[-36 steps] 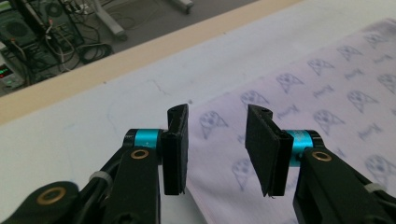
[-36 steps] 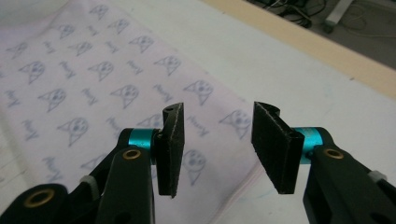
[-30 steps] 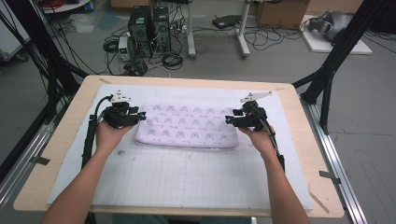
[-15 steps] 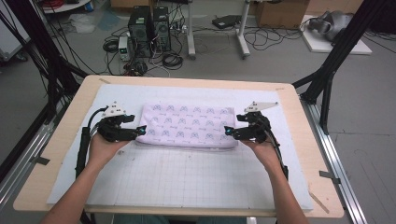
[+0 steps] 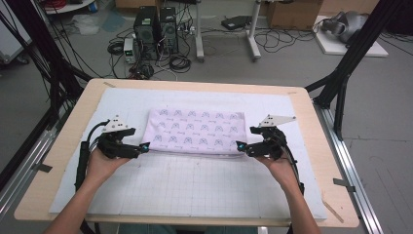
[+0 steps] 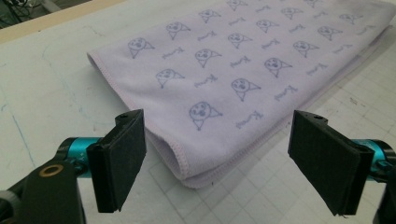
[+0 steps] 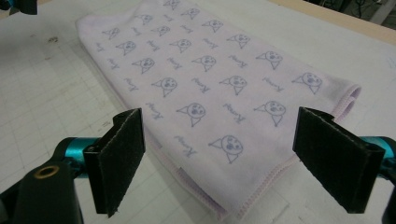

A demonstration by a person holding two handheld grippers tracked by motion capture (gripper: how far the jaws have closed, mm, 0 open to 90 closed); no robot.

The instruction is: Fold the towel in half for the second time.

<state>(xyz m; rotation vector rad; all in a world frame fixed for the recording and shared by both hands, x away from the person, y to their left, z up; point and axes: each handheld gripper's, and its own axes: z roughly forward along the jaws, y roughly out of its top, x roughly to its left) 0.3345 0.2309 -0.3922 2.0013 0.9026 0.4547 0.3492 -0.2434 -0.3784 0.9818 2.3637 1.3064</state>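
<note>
Counter (image 5: pixel 58 161): a pale wooden top, covered over most of its area by a white gridded mat (image 5: pixel 195 187). The near edge of the counter is cut off at the bottom of the high view, as are both forearms of the person.

Towel (image 5: pixel 197 130): lilac, printed with small animal-face motifs, folded into a flat rectangle and lying on the mat at the middle of the counter, long side running left to right. The left gripper view shows stacked layers at the near corner of the towel (image 6: pixel 243 79); how many layers lie there cannot be counted. The printed wording between the motifs is too small to read. In the right gripper view the far end of the towel (image 7: pixel 201 93) runs out of frame at the top.

Left tongs (image 5: pixel 144 147): held at the towel's near left corner. Its jaws have just been opening and now stand wide apart. The left gripper view shows the corner lying low between the pads (image 6: pixel 123 156), free of both.

Right tongs (image 5: pixel 239 145): held at the near right corner, jaws likewise just opened and standing wide. The towel's corner lies between the pads (image 7: pixel 336 156), untouched. Nothing is gripped by either tongs.
</note>
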